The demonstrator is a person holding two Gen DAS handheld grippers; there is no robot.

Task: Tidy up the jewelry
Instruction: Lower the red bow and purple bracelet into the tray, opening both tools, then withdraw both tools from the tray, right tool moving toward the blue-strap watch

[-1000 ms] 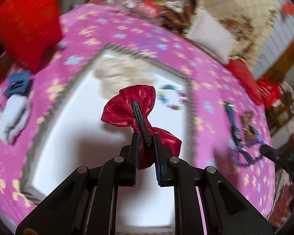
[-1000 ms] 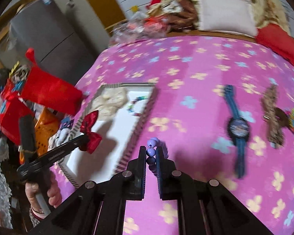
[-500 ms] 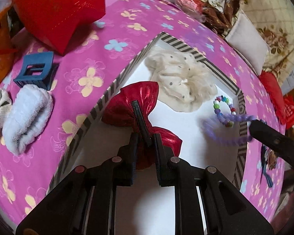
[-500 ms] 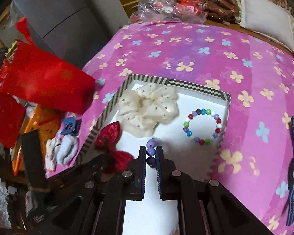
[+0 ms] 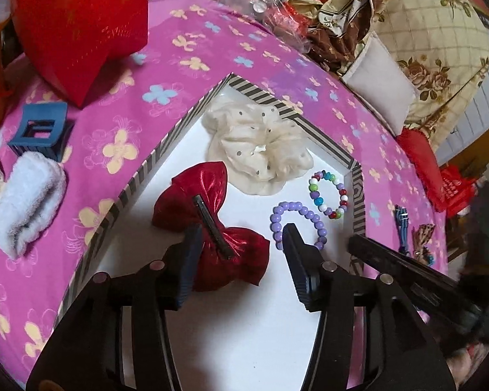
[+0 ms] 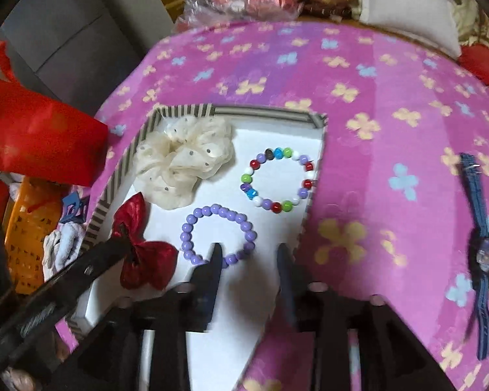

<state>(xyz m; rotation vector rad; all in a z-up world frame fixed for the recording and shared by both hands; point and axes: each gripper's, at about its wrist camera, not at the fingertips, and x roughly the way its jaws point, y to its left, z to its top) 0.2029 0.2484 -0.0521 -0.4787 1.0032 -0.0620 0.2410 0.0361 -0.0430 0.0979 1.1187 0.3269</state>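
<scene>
A striped-rim white tray (image 5: 140, 176) (image 6: 264, 110) lies on the pink flowered cloth. In it lie a red bow hair clip (image 5: 212, 228) (image 6: 140, 254), a purple bead bracelet (image 5: 296, 210) (image 6: 218, 211), a multicolour bead bracelet (image 5: 329, 192) (image 6: 277, 179) and a cream scrunchie (image 5: 257, 143) (image 6: 182, 159). My left gripper (image 5: 241, 234) is open, its fingers either side of the bow. My right gripper (image 6: 249, 251) is open just above the purple bracelet's near side, holding nothing.
On the cloth left of the tray lie a blue claw clip (image 5: 40, 130) and a white fluffy item (image 5: 26, 202), with a red bag (image 5: 81, 26) behind. Right of the tray lie a blue watch (image 6: 482, 247) and a brown hair tie (image 5: 423, 238). Pillows (image 5: 384, 78) sit behind.
Both grippers have opened. The left let go of the red bow, which now lies in the tray. The right let go of the purple bracelet beside the multicolour one.
</scene>
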